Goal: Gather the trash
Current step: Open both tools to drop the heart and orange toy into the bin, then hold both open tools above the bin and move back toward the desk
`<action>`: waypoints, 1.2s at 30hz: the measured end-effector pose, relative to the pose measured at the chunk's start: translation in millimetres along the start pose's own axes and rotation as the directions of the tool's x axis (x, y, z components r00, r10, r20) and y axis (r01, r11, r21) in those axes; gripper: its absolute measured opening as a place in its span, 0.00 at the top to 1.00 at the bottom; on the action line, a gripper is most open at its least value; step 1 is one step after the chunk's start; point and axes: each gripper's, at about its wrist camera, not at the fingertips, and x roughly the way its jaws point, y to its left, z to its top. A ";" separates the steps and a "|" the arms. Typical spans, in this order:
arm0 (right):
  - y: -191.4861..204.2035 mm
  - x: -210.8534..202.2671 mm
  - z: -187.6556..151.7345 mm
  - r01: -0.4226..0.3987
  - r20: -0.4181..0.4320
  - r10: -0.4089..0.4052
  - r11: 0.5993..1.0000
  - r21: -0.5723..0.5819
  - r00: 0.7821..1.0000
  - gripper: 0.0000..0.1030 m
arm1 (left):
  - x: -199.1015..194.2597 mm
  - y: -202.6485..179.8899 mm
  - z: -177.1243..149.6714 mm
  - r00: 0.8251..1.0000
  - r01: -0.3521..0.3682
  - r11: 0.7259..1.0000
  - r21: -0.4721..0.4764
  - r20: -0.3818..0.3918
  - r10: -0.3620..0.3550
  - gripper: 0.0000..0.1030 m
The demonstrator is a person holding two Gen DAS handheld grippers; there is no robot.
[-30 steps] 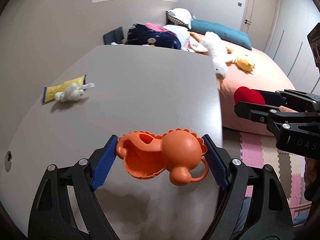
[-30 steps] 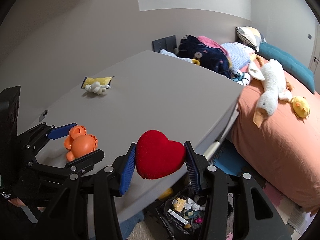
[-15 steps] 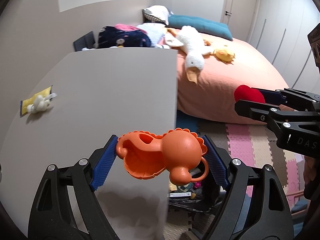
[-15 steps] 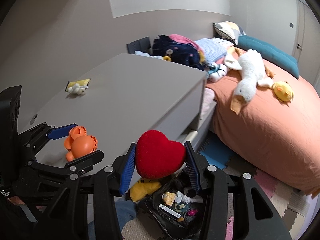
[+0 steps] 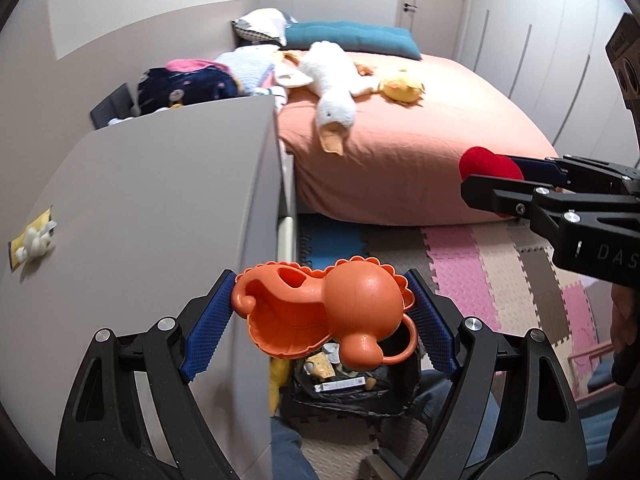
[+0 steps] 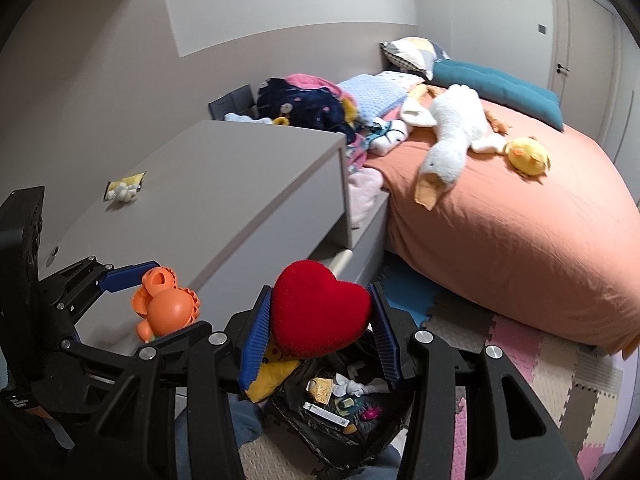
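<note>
Down by the floor, a black trash bag (image 6: 344, 432) sat open, already holding scraps. Just above it the right gripper (image 6: 318, 330) had its jaws clamped on a red plush heart (image 6: 318, 316); beside it the left gripper (image 5: 320, 312) gripped an orange plastic toy (image 5: 332, 312). Farther back, a yellow wrapper (image 6: 124, 188) lay on the grey bench (image 6: 224, 184). Beyond stood the bed (image 6: 500, 216) with a white plush goose (image 6: 448, 136).
</note>
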 end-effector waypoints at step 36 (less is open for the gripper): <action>-34.1 9.7 -10.8 0.050 -0.038 -0.048 0.997 0.067 0.998 0.24 | 30.3 -6.3 -0.2 0.997 0.005 1.000 0.016 -0.083 -0.004 0.05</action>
